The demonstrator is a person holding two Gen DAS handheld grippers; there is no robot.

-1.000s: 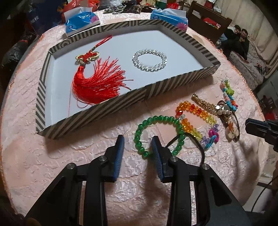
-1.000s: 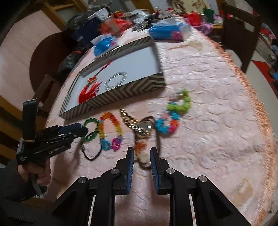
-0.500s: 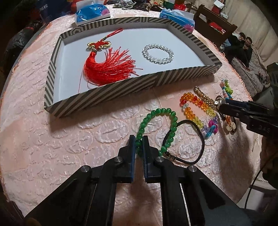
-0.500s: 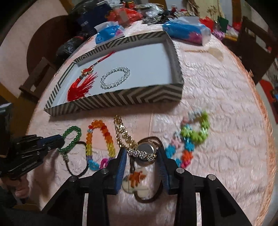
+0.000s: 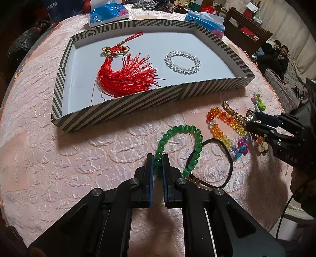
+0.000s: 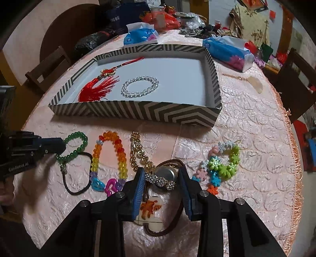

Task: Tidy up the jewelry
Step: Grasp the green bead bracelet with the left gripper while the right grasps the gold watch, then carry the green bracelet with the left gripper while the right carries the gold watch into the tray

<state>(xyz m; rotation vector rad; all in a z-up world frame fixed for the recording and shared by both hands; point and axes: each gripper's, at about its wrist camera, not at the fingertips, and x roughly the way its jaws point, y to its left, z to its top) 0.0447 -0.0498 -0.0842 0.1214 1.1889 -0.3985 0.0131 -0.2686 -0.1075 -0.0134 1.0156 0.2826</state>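
Observation:
My left gripper (image 5: 157,158) is shut on the near side of the green bead bracelet (image 5: 183,130), which lies on the pink tablecloth with a black cord (image 5: 227,154) tied to it. My right gripper (image 6: 162,171) stands open, its pads on either side of a watch (image 6: 165,173) on a brown strap, with a rhinestone chain draped across it. A goldfish pendant (image 6: 152,209) lies just below. Beside them lie a gold chain (image 6: 138,152), a rainbow bead bracelet (image 6: 118,150) and a pastel flower bracelet (image 6: 227,158). The striped box (image 5: 138,102) holds a red tassel (image 5: 126,77) and a clear bead bracelet (image 5: 182,62).
Blue tissue packs (image 5: 106,13) (image 6: 227,53) sit behind the box among clutter. A wooden chair (image 6: 49,67) stands at the table's left. The tablecloth's fringed edge (image 6: 292,138) runs down the right. Two people (image 5: 276,53) sit far back right.
My left gripper closed onto the green bracelet. My right gripper widened, rolled and came down around the watch. In the last half second both stay nearly still.

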